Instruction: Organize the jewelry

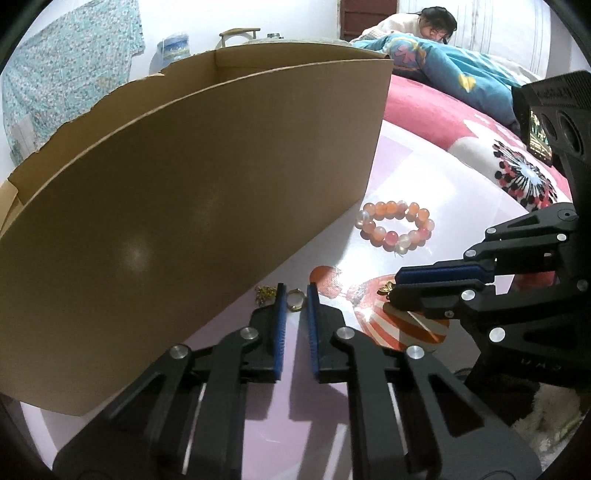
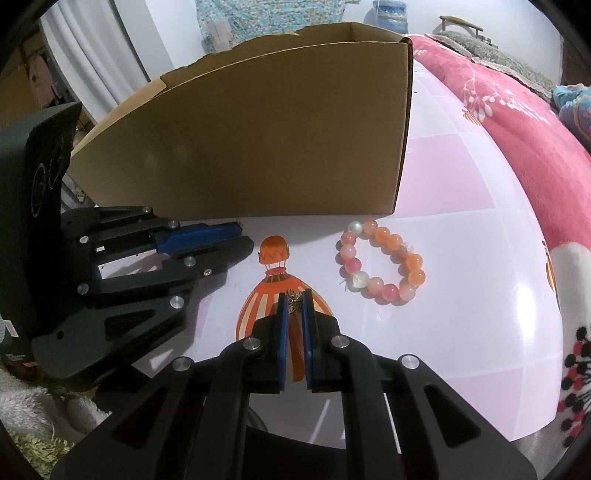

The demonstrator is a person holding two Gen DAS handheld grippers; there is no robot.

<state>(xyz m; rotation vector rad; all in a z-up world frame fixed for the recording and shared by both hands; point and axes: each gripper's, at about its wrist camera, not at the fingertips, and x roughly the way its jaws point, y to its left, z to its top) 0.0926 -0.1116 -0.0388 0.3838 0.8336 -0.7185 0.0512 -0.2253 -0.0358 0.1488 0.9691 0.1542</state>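
Ring (image 1: 294, 300) between left gripper (image 1: 295, 295) pads, jaws nearly closed, contact unclear, down on the pink sheet (image 2: 461, 314) beside the box (image 1: 184, 221). Gold charm (image 2: 294, 301) pinched tight in right gripper (image 2: 294, 308). Bead bracelet (image 2: 380, 266) lying loose nearby.

A home bedroom — a quilted bed (image 1: 436, 110) with a person (image 1: 424, 26) lying under bedding.
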